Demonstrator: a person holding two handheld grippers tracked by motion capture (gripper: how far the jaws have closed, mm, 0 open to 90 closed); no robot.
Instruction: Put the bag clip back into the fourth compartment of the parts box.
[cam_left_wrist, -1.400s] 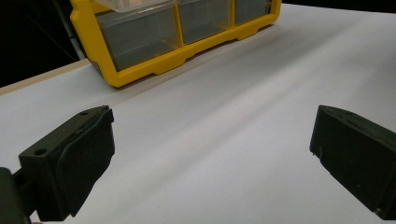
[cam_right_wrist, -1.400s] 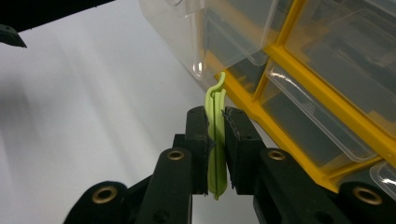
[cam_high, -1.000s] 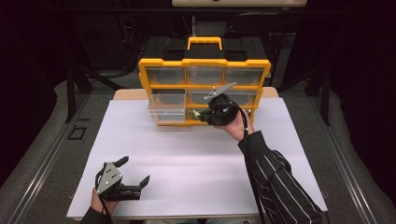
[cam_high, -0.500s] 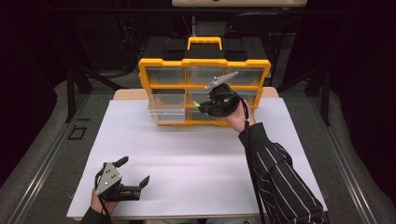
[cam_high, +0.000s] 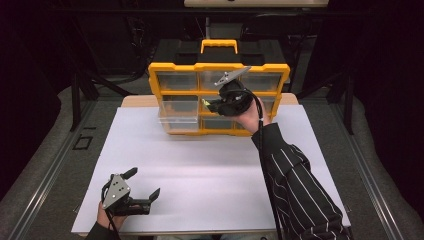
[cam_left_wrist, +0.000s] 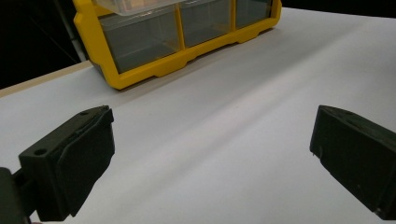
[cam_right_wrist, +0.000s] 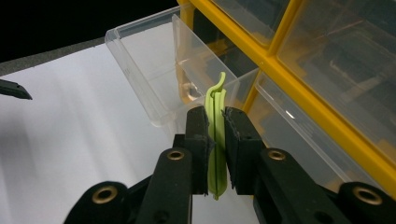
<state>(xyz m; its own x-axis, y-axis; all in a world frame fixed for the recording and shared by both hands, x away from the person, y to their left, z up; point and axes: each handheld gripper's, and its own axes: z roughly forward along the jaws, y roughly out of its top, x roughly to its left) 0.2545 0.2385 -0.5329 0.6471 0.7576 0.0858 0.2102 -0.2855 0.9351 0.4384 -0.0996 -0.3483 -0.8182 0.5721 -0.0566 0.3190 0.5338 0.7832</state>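
Your right claw (cam_right_wrist: 215, 140) is clamped on a thin lime-green plastic clip (cam_right_wrist: 216, 140), the pads pressing its flat sides while its curled tip stands up above them. In the high view that claw (cam_high: 212, 103) is up in front of the yellow drawer organiser (cam_high: 218, 67), level with its middle row, and the green piece shows as a small bright spot at the tips. Just beyond the clip, a clear plastic drawer (cam_right_wrist: 149, 65) is pulled out of the cabinet; the clip is over its near edge, not inside it as far as you can tell.

Your counter (cam_high: 200, 170) is covered by a plain white sheet, with a strip of pale wood showing at the far edge beside the organiser. The organiser stands at the back of the sheet, a black case with a yellow handle (cam_high: 219, 46) behind it. Around the counter the room is dark, with black stands and grey floor either side.

Your right forearm, in a dark striped sleeve (cam_high: 295, 185), reaches up and forward from the lower right, wrist bent so the claw points left toward the cabinet. Your left claw (cam_high: 145, 185) rests low near the front left corner of the sheet, its two black halves well apart with nothing between them, aimed across the sheet toward the organiser (cam_left_wrist: 182, 32).
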